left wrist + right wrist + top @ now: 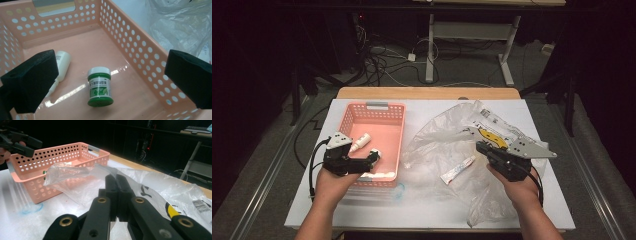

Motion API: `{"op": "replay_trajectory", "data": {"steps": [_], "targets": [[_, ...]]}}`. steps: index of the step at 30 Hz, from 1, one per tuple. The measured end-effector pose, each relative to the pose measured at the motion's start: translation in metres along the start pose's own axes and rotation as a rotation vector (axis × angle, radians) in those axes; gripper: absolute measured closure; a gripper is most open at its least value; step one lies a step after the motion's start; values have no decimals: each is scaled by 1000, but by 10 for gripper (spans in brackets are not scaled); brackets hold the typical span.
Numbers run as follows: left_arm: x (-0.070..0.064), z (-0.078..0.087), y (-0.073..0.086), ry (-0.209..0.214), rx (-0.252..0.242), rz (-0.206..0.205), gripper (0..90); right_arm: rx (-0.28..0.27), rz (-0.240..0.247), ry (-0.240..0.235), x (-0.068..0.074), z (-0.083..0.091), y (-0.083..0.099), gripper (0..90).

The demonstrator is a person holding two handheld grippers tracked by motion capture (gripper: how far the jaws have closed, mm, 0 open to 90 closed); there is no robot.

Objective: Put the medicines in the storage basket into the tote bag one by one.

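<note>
Green jar [100, 86] lying in basket [140, 47], left claw [110, 82] spread above; bag [82, 180] pinched by right claw [117, 178], at three o'clock, keeping mouth open.

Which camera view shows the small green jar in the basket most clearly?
The left gripper view shows the green jar best: it stands upright on the pink basket's floor, label facing the camera. In the high view the left gripper mostly covers it. In the right gripper view, green glimpses show through the basket's holes.

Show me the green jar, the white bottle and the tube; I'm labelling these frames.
green jar [100, 88]: left gripper view, on its label.
white bottle [62, 63]: left gripper view, on its body.
tube [458, 169]: high view, mid-length, inside the plastic bag.
</note>
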State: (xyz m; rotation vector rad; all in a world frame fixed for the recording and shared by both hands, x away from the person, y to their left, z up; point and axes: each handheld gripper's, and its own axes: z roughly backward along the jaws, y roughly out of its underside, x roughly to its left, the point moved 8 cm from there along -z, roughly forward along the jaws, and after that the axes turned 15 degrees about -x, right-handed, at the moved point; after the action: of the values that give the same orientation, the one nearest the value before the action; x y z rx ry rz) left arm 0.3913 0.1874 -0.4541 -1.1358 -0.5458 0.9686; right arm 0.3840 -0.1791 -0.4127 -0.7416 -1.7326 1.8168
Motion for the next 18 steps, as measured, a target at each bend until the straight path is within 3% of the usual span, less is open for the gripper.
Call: {"op": "replay_trajectory", "data": {"steps": [4,9,12,18], "targets": [[3,-6,-6,-12,17,-27,0,2,1,-6,2,-1,0,900],[6,-15,-9,-4,57,-15,0,-2,-1,-4,1,-1,-1,900],[6,-24,-8,-3,114,-51,0,-2,-2,-2,0,-1,-1,900],[10,-42,-2,6,227,-49,0,4,-2,-5,1,-1,1,900]]}}
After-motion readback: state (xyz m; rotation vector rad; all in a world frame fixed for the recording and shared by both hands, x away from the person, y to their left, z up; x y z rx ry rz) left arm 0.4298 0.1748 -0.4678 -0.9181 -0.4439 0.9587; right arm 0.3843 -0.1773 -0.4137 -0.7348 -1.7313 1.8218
